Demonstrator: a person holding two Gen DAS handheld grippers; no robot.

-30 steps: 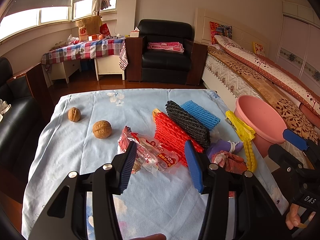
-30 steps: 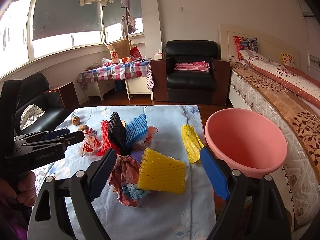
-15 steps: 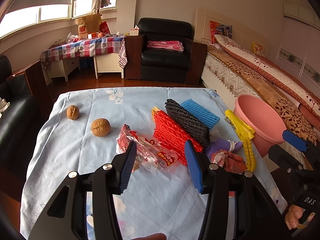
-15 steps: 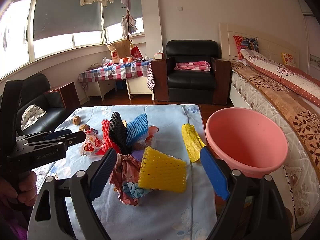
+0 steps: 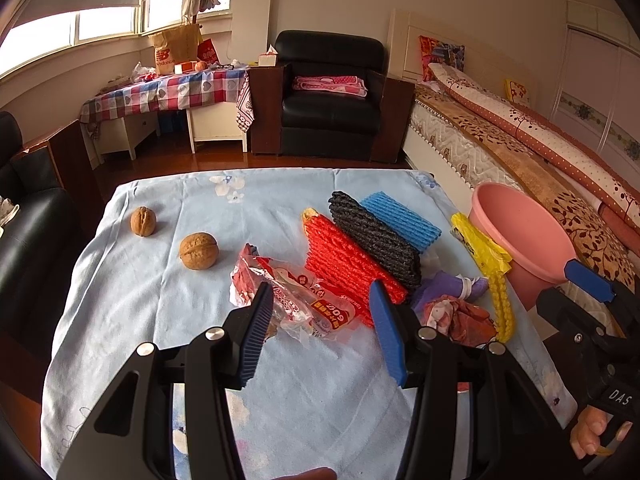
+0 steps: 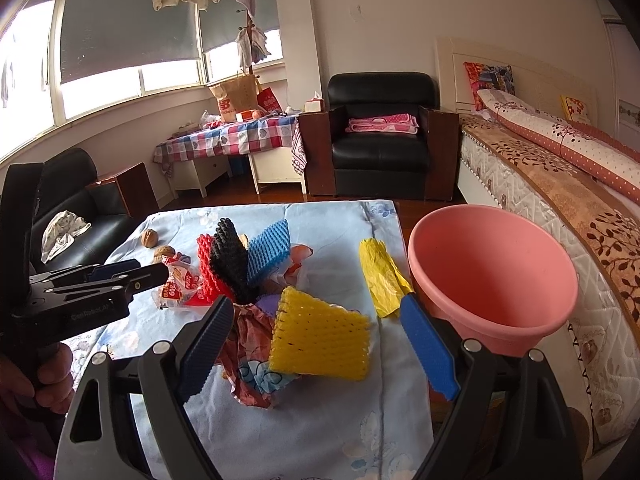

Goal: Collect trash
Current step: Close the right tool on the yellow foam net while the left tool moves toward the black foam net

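Observation:
Trash lies on a table with a light blue cloth (image 5: 160, 312): a red and clear snack wrapper (image 5: 296, 300), red (image 5: 340, 264), black (image 5: 372, 236) and blue (image 5: 400, 220) foam nets, a yellow foam net (image 6: 320, 336), a yellow plastic bag (image 6: 380, 272) and a crumpled wrapper (image 6: 248, 348). A pink basin (image 6: 492, 272) stands off the table's right edge. My left gripper (image 5: 320, 328) is open and empty, just before the snack wrapper. My right gripper (image 6: 316, 344) is open and empty, its fingers on either side of the yellow net.
Two walnuts (image 5: 199, 251) (image 5: 143, 221) lie on the left of the cloth. A bed (image 5: 540, 168) runs along the right, a black armchair (image 5: 332, 96) and a checkered side table (image 5: 168, 92) stand behind, a black sofa (image 5: 24, 216) at the left.
My left gripper has drawn back and risen slightly, so the table looks a little farther. My right gripper has barely moved. Both stay open.

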